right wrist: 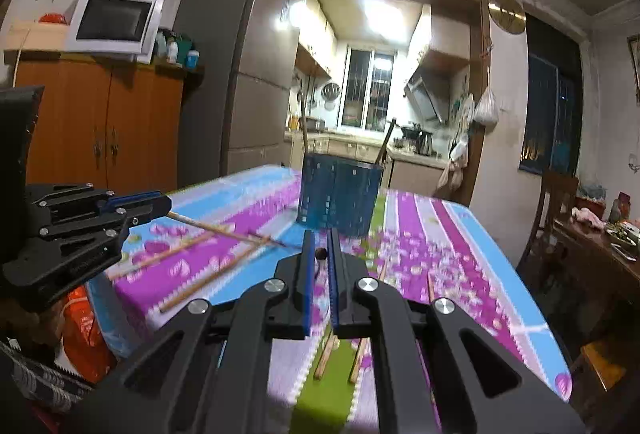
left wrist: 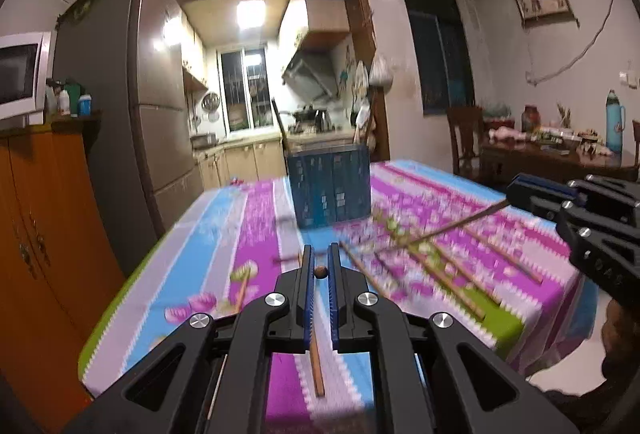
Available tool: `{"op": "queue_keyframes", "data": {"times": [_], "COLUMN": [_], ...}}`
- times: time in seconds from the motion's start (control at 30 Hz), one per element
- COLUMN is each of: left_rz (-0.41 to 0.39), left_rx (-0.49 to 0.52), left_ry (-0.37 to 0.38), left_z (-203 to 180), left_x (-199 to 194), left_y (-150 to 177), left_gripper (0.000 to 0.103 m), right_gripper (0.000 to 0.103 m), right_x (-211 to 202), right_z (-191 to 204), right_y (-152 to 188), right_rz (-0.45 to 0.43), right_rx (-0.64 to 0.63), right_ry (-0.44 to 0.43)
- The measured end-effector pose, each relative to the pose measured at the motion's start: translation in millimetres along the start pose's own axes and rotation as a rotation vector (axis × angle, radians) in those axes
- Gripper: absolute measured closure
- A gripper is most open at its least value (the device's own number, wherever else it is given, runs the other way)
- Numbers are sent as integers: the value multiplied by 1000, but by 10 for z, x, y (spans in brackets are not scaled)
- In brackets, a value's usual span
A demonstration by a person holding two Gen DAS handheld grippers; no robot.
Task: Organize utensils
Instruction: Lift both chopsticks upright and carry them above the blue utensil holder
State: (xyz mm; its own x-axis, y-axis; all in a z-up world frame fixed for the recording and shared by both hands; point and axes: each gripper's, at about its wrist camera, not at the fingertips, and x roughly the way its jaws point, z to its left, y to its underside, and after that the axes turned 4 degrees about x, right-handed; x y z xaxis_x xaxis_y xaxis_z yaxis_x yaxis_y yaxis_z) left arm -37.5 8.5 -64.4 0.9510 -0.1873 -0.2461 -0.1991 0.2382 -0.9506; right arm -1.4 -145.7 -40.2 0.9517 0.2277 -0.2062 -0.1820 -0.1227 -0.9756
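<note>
Now we hold one thin brown wooden chopstick in each gripper, above the striped table.

Our left gripper (left wrist: 320,262) has its blue-padded jaws clamped on a chopstick (left wrist: 319,272) seen end-on between them; in the right wrist view the same stick (right wrist: 224,230) juts sideways from that gripper (right wrist: 166,206) over the purple, blue and green striped tablecloth (right wrist: 460,234). Our right gripper (right wrist: 319,246) is likewise clamped on a second chopstick (right wrist: 320,254), which in the left wrist view slants out from its tip (left wrist: 510,194) across the cloth. More loose wooden chopsticks (left wrist: 436,274) lie scattered on the near half of the table, towards its near edge. A dark blue perforated utensil holder (left wrist: 330,186) stands near the table's far edge, with two sticks (right wrist: 385,142) upright inside it.
</note>
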Motion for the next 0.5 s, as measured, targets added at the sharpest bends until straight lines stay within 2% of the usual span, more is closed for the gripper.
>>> {"op": "queue_keyframes", "data": {"times": [0.13,0.33,0.5], "left_rz": [-34,-45,-55], "left_rx": [-33,-87,-76], "left_ry": [34,81,95], "left_z": [85,232,236], "left_x": [-46,-40,-58], "left_y": [-200,-466,-624], "left_gripper": [95,95,95], "right_gripper": [98,98,98], "right_x": [-4,-3,-21], "right_z": [-60,-150,-194], "right_y": [-139,-319,-401], "right_rz": [-21,-33,-36], "right_rx": [18,52,68], "right_ry": [-17,-48,-65]}}
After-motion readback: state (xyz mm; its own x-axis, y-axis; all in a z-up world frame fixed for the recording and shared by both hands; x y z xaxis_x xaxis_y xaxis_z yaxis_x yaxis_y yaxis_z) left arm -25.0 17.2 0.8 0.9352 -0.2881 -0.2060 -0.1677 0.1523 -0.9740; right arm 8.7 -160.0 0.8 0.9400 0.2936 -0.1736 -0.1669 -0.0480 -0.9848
